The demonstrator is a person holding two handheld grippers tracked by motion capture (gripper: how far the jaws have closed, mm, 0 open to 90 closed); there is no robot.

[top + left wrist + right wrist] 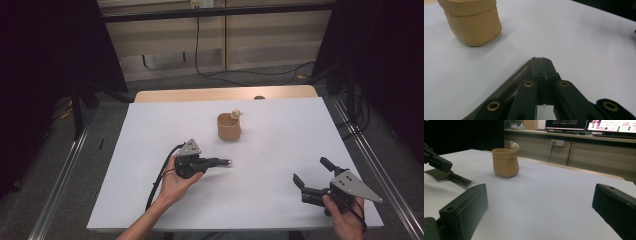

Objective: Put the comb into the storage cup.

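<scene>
While the person's left hand (176,181) rested on the white table (150,150), the left gripper (228,162) lay low over the surface with its jaws pressed together, pointing toward the right side of the table. A thin dark flat tool (520,75), printed with small white lettering along its edge, sat clamped between those jaws in the left gripper view; in the right gripper view its metal tip (470,184) showed just above the table. What kind of tool it was could not be told. A black cable (159,181) trailed from this gripper back along the forearm.

Further along, near the middle of the table and toward its far edge, stood the tan cup (229,127), upright, with a small pale figure (236,113) perched on its rim. The cup stood apart from the left gripper, beyond and slightly right of its tip, and it was touched by neither gripper.

At the right, near the table's front corner, the person's right hand (345,215) held the right gripper (313,172) with its jaws spread wide apart and nothing between them. It stood well apart from the cup.
</scene>
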